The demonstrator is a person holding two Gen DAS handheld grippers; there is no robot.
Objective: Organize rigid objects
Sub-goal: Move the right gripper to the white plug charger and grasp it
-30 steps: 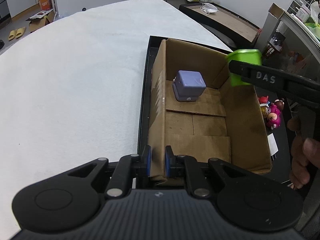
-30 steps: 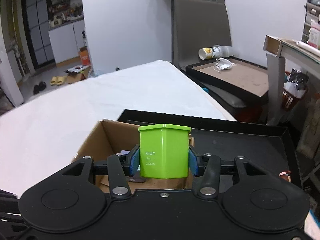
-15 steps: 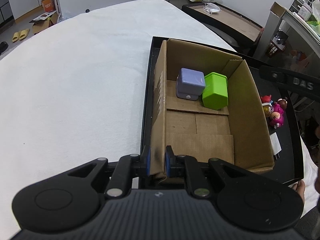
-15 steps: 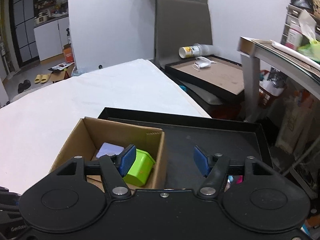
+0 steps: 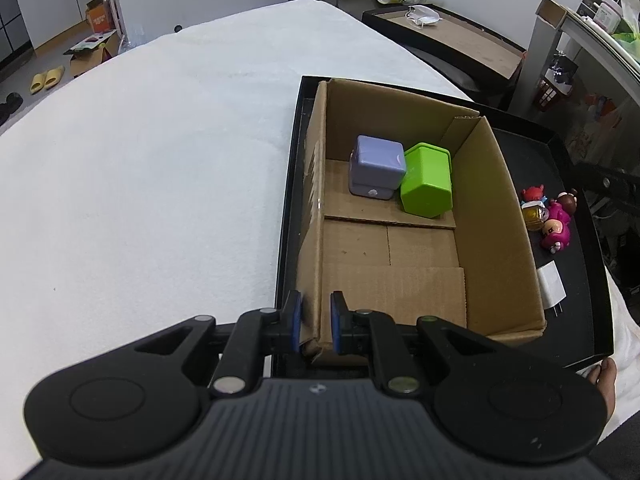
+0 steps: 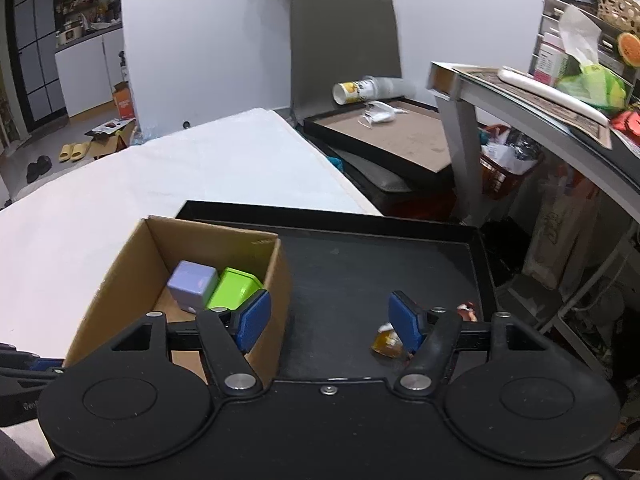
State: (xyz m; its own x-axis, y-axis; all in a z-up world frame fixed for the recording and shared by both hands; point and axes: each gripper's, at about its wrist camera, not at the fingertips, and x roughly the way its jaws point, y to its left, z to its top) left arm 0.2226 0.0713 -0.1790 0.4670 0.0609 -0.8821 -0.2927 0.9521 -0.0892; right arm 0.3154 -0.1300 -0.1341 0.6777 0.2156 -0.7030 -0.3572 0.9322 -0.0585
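Holding the near wall of the cardboard box (image 5: pixel 500 216), the left gripper (image 5: pixel 314 322) was closed on it. Inside, the purple cube (image 5: pixel 376 168) and the green cube (image 5: pixel 428 186) lay touching. Right of the box, small toys (image 5: pixel 554 216) and a white charger (image 5: pixel 552 286) waited on the black tray (image 5: pixel 584 208). The right gripper (image 6: pixel 330 320) was open and empty.

A lived-in home: yellow slippers (image 6: pixel 74 151) on the floor beside a doorway; white kitchen cabinets (image 6: pixel 86 72) beyond; a grey upholstered chair (image 6: pixel 344 44); a cluttered side table (image 6: pixel 532 96) holding a tissue box (image 6: pixel 560 56).
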